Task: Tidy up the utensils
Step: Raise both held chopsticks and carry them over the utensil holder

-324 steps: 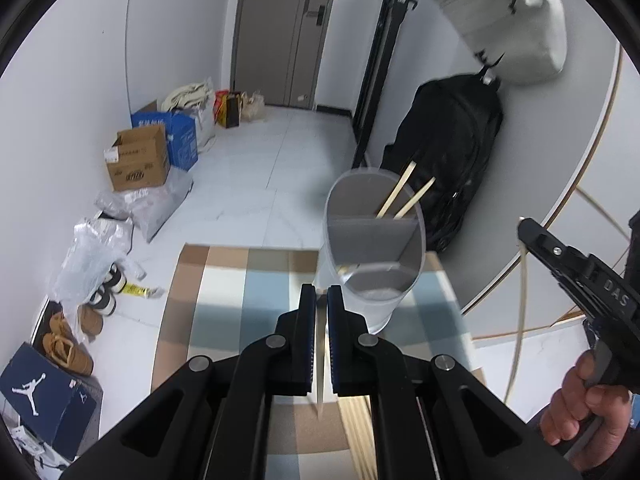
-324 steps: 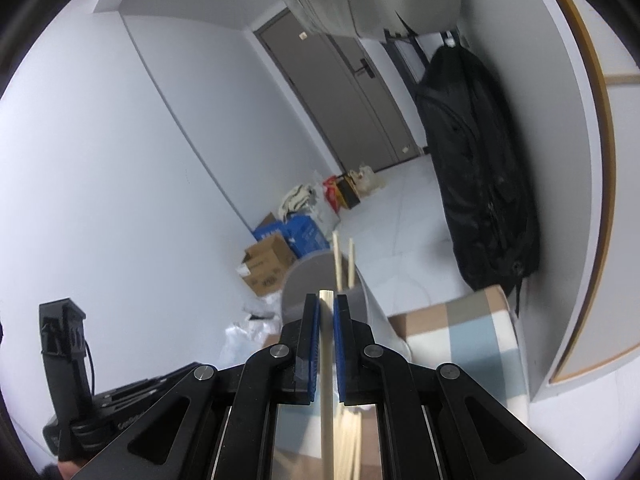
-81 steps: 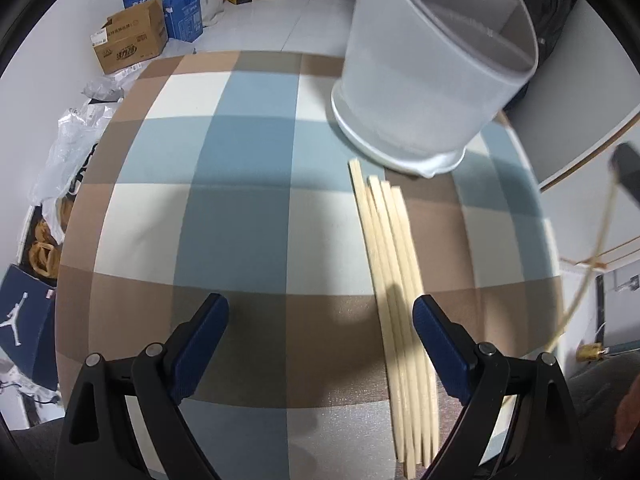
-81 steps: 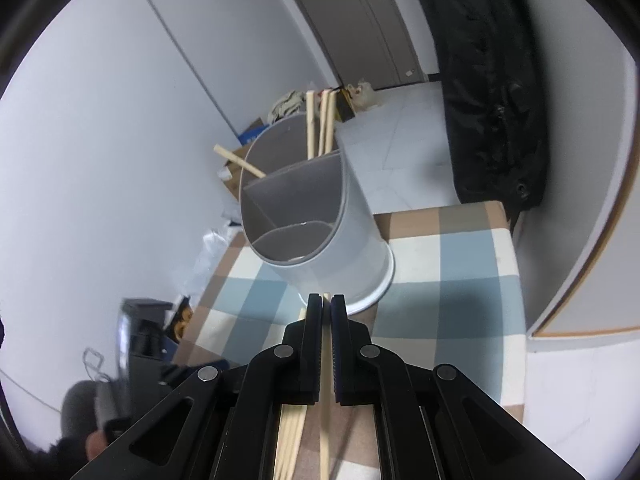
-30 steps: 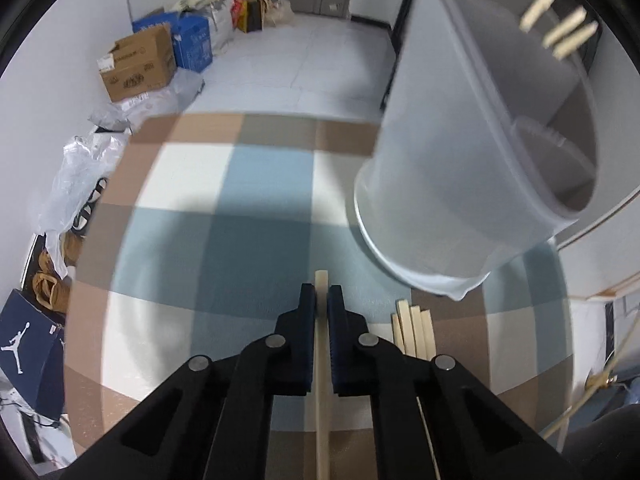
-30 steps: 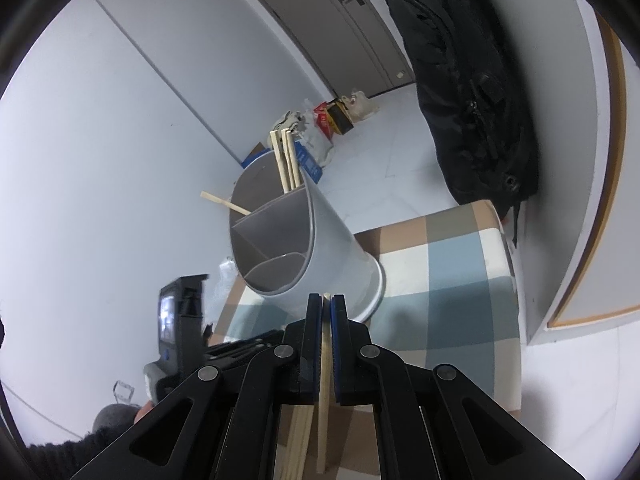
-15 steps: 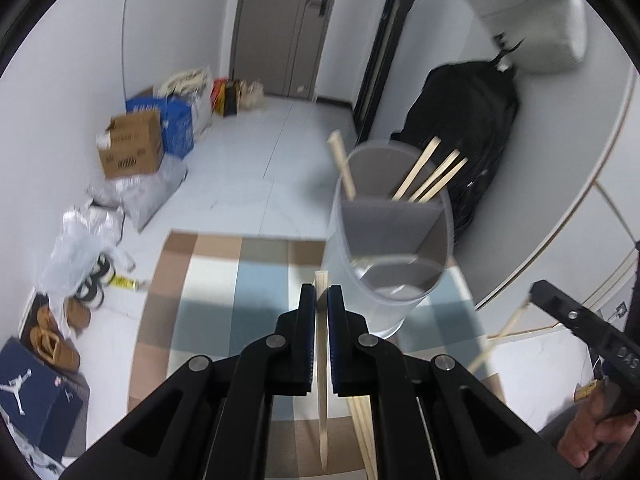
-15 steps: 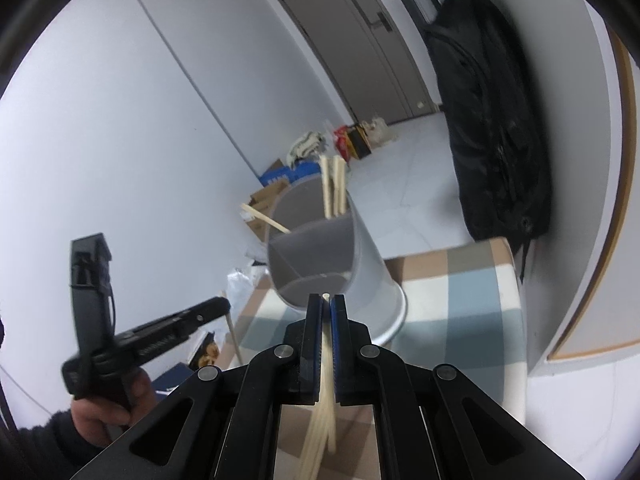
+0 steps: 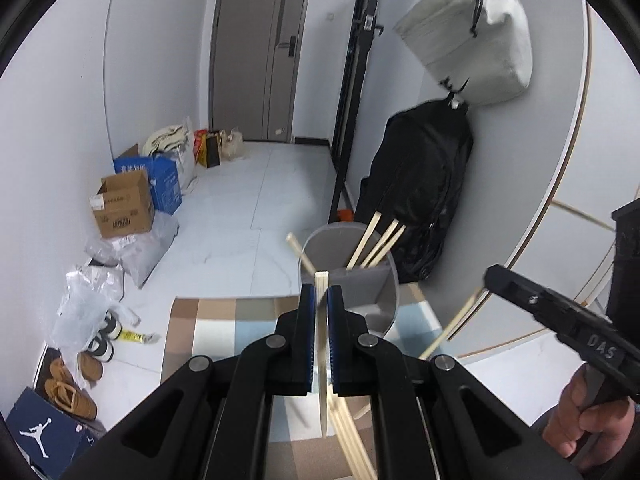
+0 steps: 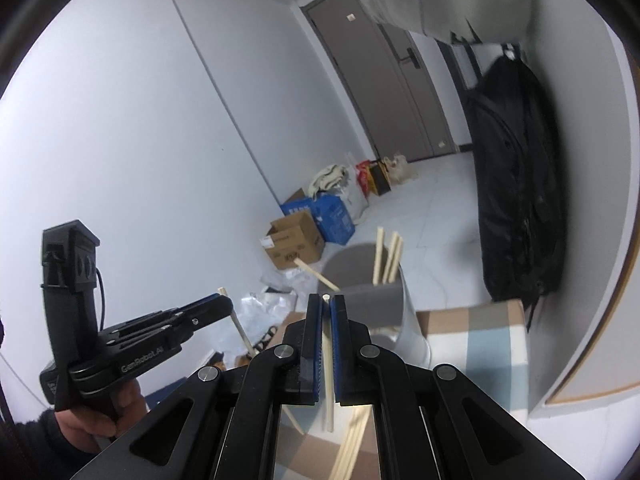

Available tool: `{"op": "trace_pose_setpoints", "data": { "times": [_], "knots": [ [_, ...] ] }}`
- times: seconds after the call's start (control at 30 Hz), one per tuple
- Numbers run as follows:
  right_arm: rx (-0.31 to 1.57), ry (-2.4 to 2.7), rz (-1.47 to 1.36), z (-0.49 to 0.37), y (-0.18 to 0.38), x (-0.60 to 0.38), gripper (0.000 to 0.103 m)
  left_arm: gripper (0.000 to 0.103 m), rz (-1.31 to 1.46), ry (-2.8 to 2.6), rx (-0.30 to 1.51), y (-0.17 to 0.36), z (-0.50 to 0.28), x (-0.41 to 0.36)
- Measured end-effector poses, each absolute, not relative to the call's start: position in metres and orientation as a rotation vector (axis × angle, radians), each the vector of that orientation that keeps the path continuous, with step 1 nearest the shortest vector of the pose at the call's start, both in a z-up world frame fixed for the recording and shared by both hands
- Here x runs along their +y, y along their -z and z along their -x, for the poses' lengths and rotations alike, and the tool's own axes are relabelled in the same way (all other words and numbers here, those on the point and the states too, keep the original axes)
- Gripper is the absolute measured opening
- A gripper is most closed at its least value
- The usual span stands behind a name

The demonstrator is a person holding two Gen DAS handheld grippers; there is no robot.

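Observation:
My left gripper point(image 9: 318, 300) is shut on a pale wooden chopstick point(image 9: 322, 360), held upright above the checked table point(image 9: 216, 320). My right gripper point(image 10: 327, 312) is shut on another chopstick point(image 10: 328, 364). The white divided utensil holder point(image 9: 352, 276) stands on the table ahead of both, with several chopsticks point(image 9: 380, 240) leaning in its back compartment and one sticking out at the left. The holder also shows in the right wrist view point(image 10: 368, 292). Loose chopsticks point(image 9: 352, 440) lie on the table below the left gripper. The right gripper shows in the left view point(image 9: 496, 276), the left one in the right view point(image 10: 224, 304).
A black backpack point(image 9: 420, 200) and a grey bag point(image 9: 472, 40) hang on the wall behind the table. Boxes point(image 9: 124, 208), plastic bags and shoes point(image 9: 72, 396) lie on the floor at the left. A curved wall panel point(image 9: 568, 140) runs along the right.
Both grippers have risen and tilted up with their chopsticks, so the holder looks smaller and lower. One second ago the left gripper was low over the table, close to the holder.

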State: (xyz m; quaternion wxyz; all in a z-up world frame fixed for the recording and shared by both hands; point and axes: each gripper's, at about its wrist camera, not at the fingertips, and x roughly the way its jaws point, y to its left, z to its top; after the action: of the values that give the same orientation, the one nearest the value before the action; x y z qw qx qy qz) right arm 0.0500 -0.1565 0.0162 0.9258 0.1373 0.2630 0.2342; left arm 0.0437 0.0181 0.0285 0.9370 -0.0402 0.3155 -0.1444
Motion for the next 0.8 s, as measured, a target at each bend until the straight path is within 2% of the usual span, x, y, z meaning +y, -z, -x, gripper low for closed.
{"op": "trace_pose_setpoints", "data": {
  "times": [0.3,0.8],
  "knots": [
    [0.487,-0.486,-0.286,-0.066,-0.060,-0.157,0.003,0.002,0.096,0.329,0.600,-0.069,-0.061,0.015],
    [0.452,-0.468,-0.238,-0.119,-0.110,-0.158,0.003,0.002,0.085,0.339,0.543,-0.103,-0.102,0.004]
  ]
}}
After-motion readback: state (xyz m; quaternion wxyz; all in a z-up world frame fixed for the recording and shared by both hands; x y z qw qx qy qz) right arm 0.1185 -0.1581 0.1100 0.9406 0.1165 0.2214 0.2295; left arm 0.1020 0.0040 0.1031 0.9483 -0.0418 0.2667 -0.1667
